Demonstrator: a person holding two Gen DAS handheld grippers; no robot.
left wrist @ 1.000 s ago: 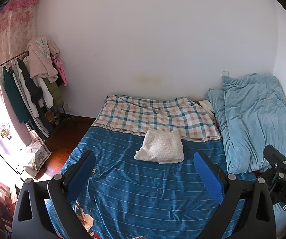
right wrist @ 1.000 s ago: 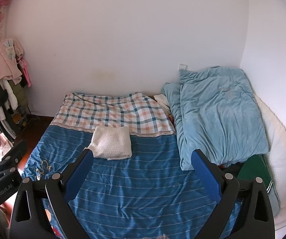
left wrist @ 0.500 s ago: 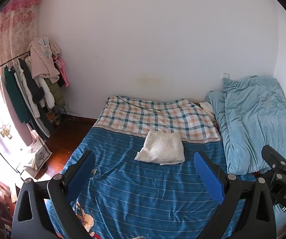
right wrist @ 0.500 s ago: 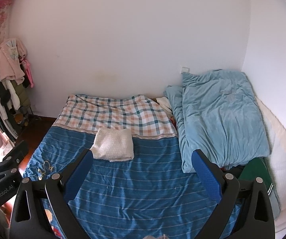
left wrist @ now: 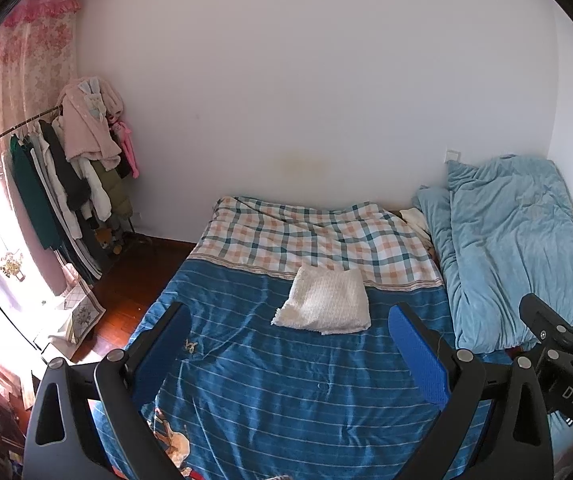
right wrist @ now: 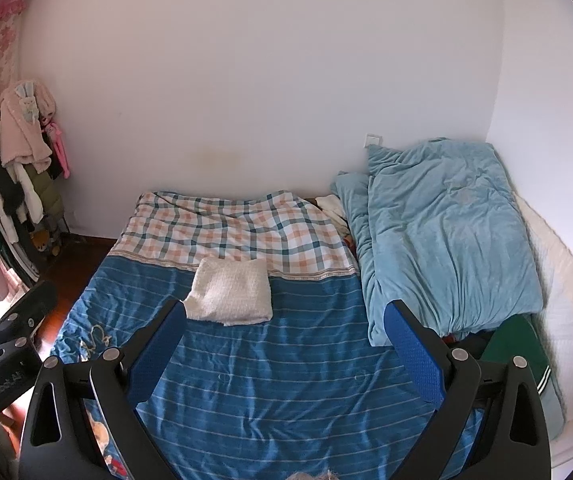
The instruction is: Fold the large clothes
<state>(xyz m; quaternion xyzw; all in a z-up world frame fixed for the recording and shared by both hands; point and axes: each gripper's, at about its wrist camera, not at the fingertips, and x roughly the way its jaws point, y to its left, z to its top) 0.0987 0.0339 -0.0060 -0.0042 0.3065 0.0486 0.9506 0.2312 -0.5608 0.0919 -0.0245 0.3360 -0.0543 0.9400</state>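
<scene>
A cream knitted garment (left wrist: 326, 300) (right wrist: 230, 294) lies folded into a flat rectangle on the bed, at the line where the blue striped cover (left wrist: 286, 384) (right wrist: 286, 380) meets the checked part. My left gripper (left wrist: 290, 340) hangs open above the near end of the bed, well short of the garment and holding nothing. My right gripper (right wrist: 286, 338) is open too and empty, beside the left one. A dark green garment (right wrist: 514, 344) lies bunched at the bed's right edge, partly under the light blue duvet.
A light blue duvet (left wrist: 510, 248) (right wrist: 442, 236) is heaped along the right side by the wall. A clothes rail (left wrist: 58, 168) loaded with coats stands left of the bed. Wooden floor (left wrist: 126, 280) lies between rail and bed.
Both views have shifted a little: the bed and folded garment sit slightly lower and further right in frame. The garment itself has not moved and both grippers stay open.
</scene>
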